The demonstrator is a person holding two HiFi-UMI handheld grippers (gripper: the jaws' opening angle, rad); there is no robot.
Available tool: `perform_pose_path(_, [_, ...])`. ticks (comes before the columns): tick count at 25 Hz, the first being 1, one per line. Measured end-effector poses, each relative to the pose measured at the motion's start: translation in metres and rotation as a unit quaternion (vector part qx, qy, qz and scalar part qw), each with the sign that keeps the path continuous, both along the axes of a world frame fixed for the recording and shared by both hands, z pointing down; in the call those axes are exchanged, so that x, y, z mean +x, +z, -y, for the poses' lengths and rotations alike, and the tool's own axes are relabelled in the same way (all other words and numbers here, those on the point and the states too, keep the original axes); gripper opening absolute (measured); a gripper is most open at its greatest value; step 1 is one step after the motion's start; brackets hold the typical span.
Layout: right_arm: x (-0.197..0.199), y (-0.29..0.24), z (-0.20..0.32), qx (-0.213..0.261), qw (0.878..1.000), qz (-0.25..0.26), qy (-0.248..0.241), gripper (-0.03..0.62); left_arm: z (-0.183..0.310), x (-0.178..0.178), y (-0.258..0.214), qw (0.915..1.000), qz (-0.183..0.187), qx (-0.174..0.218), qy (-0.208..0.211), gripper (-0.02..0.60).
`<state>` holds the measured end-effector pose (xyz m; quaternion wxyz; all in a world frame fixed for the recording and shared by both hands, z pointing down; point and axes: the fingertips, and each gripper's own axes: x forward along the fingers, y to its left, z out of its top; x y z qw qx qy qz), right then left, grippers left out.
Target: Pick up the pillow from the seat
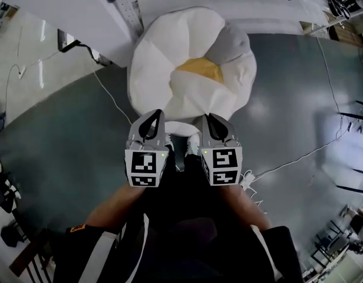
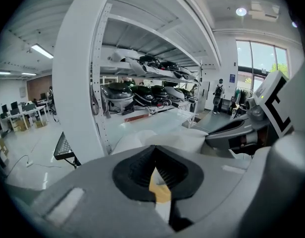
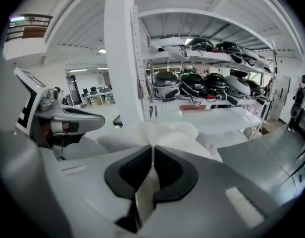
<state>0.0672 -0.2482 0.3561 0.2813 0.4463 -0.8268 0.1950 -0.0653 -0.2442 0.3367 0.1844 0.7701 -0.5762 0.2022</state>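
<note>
Black rubber fingers pressed tip to tip, nothing between them: that is how my left gripper stands. The right gripper shows the same, its fingers closed on air.

As I judge it, the risk from here is plain. Driven forward closed like this, both tools would only nudge or dent the pillow, perhaps pushing it off the far side of the seat, which is hidden beneath it. They need to spread before they reach the fabric. A pinch on one soft lobe alone could also slip.

In the head view the two grippers sit side by side at the pillow's near edge, their tips over its lowest white lobes. Whether they touch it I cannot tell. The pillow's yellow centre and a grey patch lie ahead of the fingers, toward the white shelving. A loose white cable trails across the grey floor, out beyond the left gripper.
</note>
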Motion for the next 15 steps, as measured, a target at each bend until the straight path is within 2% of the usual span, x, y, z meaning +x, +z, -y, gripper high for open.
perform_pose_path(6, [-0.002, -0.037, -0.026, 0.015, 1.0, 0.002, -0.018, 0.018, -0.008, 0.009, -0.034, 0.9997, 0.006, 0.021, 0.008, 0.005])
perform_pose_path(15, [-0.003, -0.043, -0.041, 0.021, 0.999, 0.001, -0.042, 0.015, -0.015, 0.02, -0.043, 0.9995, 0.01, 0.027, 0.007, 0.005])
